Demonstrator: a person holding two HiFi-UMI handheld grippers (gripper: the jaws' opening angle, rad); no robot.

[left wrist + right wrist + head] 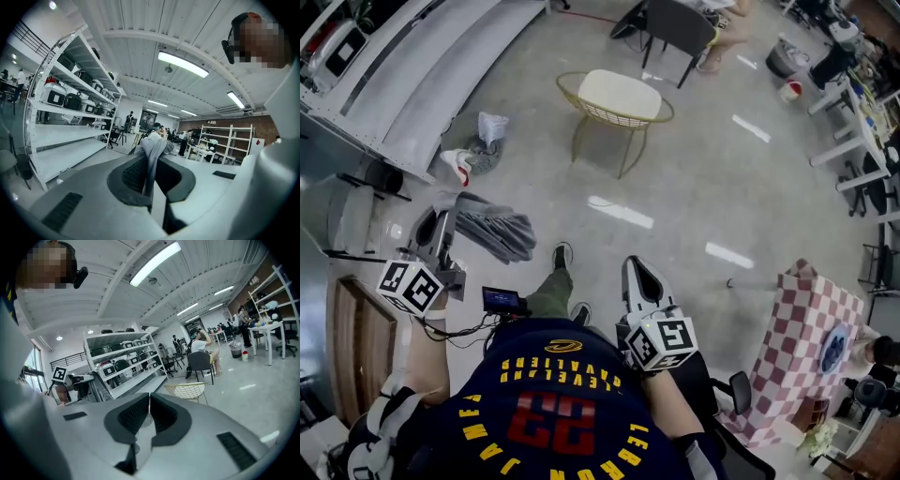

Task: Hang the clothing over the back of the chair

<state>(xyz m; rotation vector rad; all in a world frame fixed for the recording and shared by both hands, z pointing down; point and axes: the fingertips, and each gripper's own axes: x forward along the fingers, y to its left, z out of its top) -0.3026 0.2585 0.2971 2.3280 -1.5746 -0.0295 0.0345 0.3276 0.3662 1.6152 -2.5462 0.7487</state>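
Note:
A grey garment [492, 232] hangs from my left gripper [445, 217], which is shut on one edge of it. In the left gripper view the cloth [152, 154] runs up between the closed pads and drapes over the tips. My right gripper [639, 269] is shut with nothing in it, and its pads [140, 413] meet tip to tip. The chair [615, 97], a yellow wire frame with a cream seat, stands on the floor well ahead of both grippers. It also shows in the right gripper view as the chair [186, 390], just past the jaws.
White shelving [412, 75] runs along the left. A shoe and a bag [476, 150] lie on the floor near it. A dark chair [680, 26] with a seated person is at the far back. A checked cloth-covered stand [806, 347] and desks [853, 112] are on the right.

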